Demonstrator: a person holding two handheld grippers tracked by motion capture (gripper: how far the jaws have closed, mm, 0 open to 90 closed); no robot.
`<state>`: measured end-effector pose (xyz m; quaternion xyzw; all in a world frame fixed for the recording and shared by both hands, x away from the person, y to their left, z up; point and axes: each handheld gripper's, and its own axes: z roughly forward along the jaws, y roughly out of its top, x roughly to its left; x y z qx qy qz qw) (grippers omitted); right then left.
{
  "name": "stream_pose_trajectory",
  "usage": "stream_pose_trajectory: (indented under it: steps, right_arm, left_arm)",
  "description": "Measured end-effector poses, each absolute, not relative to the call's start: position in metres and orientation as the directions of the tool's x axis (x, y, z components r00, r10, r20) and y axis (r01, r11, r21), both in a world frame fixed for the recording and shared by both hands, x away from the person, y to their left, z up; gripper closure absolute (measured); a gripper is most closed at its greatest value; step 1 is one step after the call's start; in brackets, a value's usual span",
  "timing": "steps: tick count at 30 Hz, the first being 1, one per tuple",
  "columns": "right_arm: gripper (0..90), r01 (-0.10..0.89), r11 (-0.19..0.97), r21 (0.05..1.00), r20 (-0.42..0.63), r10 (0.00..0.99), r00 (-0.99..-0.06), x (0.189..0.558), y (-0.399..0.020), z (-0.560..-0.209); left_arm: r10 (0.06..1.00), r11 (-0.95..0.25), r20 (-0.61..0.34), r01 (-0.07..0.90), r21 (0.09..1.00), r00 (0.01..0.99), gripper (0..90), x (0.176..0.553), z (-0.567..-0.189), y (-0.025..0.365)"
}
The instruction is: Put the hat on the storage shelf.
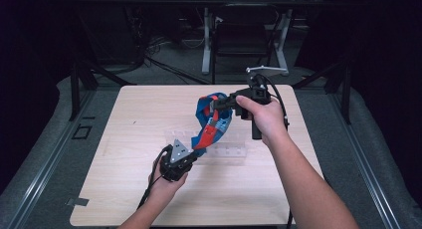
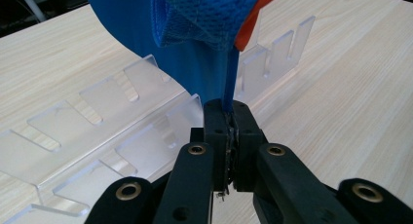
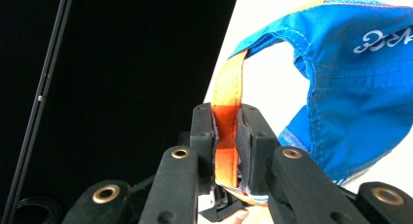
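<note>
You are holding a blue fabric garment with orange-red trim (image 1: pixel 211 120) stretched in the air between your two grippers, above the middle of the pale wooden table (image 1: pixel 124 189). Your left gripper (image 1: pixel 191 153), black with a grey three-cornered plate on top, is sitting low and near you, and its jaws are pressing together on a thin blue edge of the fabric (image 2: pixel 230 83), which is rising straight up out of them into a bunched fold of blue mesh. Your right gripper (image 1: pixel 215 104) is sitting higher and farther from you, pointing toward the left, and its jaws are clamping an orange strap (image 3: pixel 227 131) of the same garment; the blue body with white lettering is hanging off to the side of that strap. A clear acrylic rack with upright slotted dividers (image 1: pixel 226 150) is lying flat on the table just under the cloth, between your hands, and the fabric is hanging close over its dividers (image 2: pixel 122 117).
</note>
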<state>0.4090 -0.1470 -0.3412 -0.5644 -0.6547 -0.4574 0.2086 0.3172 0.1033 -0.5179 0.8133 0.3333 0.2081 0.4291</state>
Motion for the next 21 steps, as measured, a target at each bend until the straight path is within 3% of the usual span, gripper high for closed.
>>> stream_pose_trajectory:
  steps: [21]
  right_arm:
    - [78.1,0.933,-0.064,0.353,0.778,0.575,-0.255,0.411,-0.152,-0.356]
  left_arm:
    - [0.726,-0.390,0.022,0.385,0.836,0.687,87.8,0.318,-0.528,0.108]
